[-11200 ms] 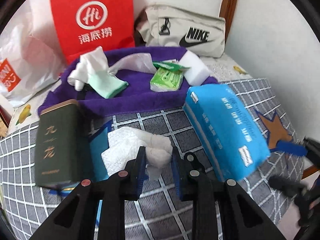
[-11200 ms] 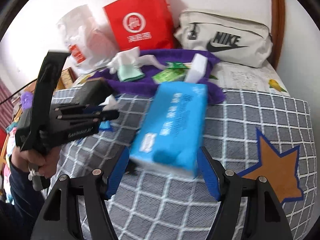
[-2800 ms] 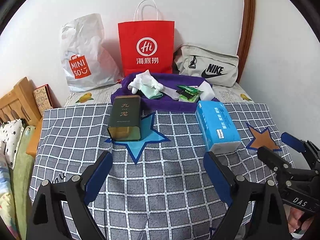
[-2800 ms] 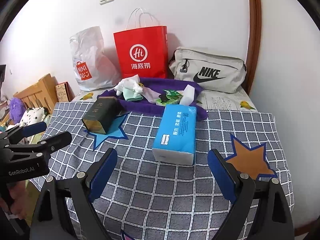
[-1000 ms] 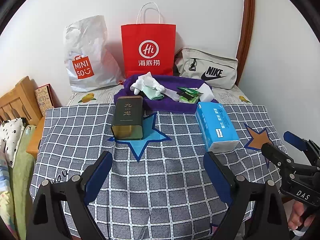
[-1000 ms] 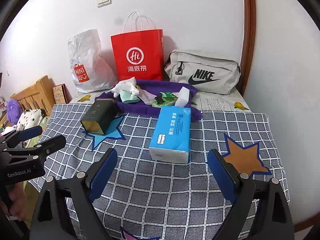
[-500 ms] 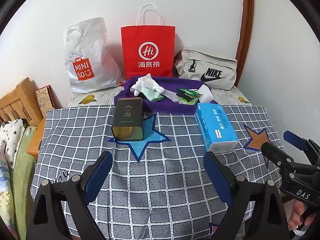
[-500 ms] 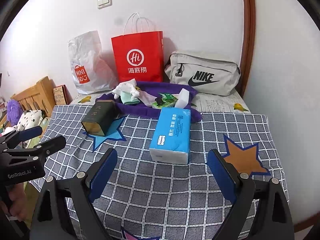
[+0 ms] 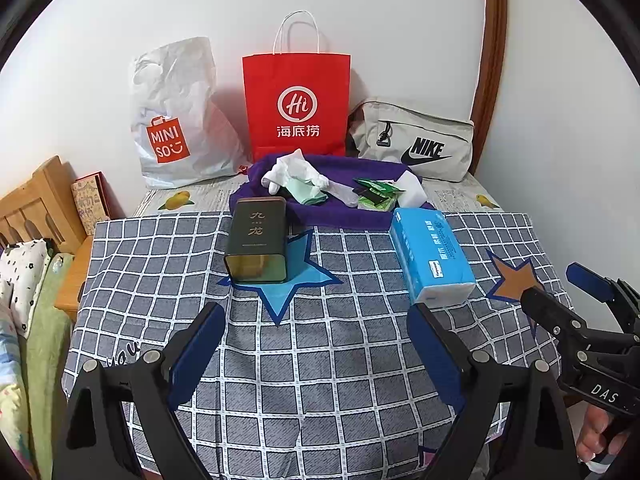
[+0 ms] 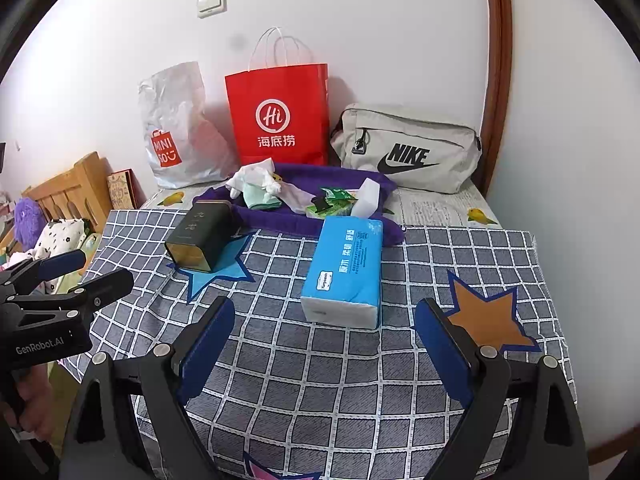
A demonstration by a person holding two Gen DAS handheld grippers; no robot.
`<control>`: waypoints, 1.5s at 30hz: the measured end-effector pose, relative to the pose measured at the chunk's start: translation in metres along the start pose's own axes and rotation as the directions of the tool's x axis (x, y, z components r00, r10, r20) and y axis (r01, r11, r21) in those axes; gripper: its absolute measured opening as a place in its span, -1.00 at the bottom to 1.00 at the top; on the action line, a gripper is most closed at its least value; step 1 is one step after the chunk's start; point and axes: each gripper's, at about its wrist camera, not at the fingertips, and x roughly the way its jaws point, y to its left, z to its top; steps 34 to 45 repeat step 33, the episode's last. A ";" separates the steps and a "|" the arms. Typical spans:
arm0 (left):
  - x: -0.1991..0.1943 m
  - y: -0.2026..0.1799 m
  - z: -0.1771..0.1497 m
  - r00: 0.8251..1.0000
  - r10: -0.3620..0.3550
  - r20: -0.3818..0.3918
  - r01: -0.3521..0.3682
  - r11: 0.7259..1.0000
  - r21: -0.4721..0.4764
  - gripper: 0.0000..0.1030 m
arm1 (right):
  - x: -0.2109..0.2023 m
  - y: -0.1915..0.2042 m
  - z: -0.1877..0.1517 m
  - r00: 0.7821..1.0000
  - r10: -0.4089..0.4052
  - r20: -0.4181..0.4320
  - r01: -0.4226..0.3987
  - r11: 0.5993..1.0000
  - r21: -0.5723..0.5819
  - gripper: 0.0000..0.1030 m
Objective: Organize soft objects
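Observation:
A purple towel lies at the back of the checked cloth and holds white tissues, a mint cloth, green packets and a white sponge. A blue tissue pack lies in front of it on the right. A dark green tin lies on the blue star. My left gripper and right gripper are both open and empty, held back over the cloth's near edge.
A white Miniso bag, a red paper bag and a grey Nike pouch stand against the back wall. A wooden bed frame and bedding are on the left. An orange star marks the cloth's right side.
Over the last second both grippers stayed open and nearly still. Since 11 seconds ago the white tissues went from my left gripper onto the purple towel, and both grippers pulled back.

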 end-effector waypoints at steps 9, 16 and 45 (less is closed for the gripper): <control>-0.001 0.000 0.000 1.000 0.003 0.002 -0.003 1.000 -0.005 0.79 | -0.002 0.001 -0.001 1.000 0.000 0.001 0.000 1.000 -0.004 0.77; -0.002 0.000 0.000 1.000 0.003 0.000 -0.003 1.000 -0.004 0.79 | -0.004 0.001 0.000 1.000 0.000 0.005 0.000 1.000 -0.002 0.77; -0.001 0.000 0.001 1.000 0.002 0.005 -0.002 1.000 -0.004 0.79 | -0.002 0.001 0.001 1.000 0.003 -0.003 -0.003 1.000 -0.011 0.77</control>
